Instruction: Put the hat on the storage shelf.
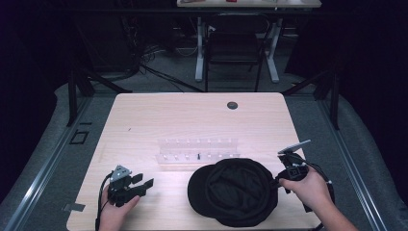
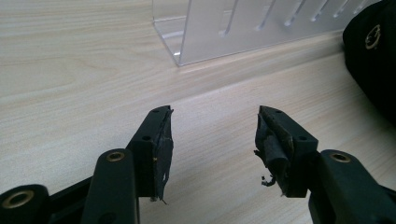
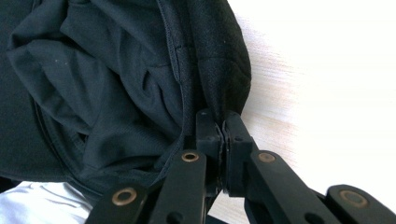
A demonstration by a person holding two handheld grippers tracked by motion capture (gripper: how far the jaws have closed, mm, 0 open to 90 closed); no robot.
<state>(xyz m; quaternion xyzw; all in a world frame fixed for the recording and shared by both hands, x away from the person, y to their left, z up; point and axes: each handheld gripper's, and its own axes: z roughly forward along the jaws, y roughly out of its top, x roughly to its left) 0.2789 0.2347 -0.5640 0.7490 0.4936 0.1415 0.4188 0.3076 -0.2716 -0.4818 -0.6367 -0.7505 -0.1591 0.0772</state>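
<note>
A black cap (image 1: 233,191) lies upside down on the wooden table (image 1: 192,120), its inside lining facing up. My right gripper (image 1: 278,182) pinches the cap's rim at its right edge; in the right gripper view the jaws are shut on the black fabric (image 3: 219,84) of the cap. My left gripper (image 1: 143,182) rests near the table's front left, open, with nothing between its worn pads (image 2: 164,144). In the left gripper view the cap (image 2: 373,60) shows at the far right, apart from the jaws.
A clear acrylic rack (image 1: 198,151) with upright pegs stands just behind the cap, and its corner (image 2: 196,42) shows ahead of the left gripper. A small round hole (image 1: 232,105) sits at the table's far side. A chair (image 1: 234,53) stands beyond the table.
</note>
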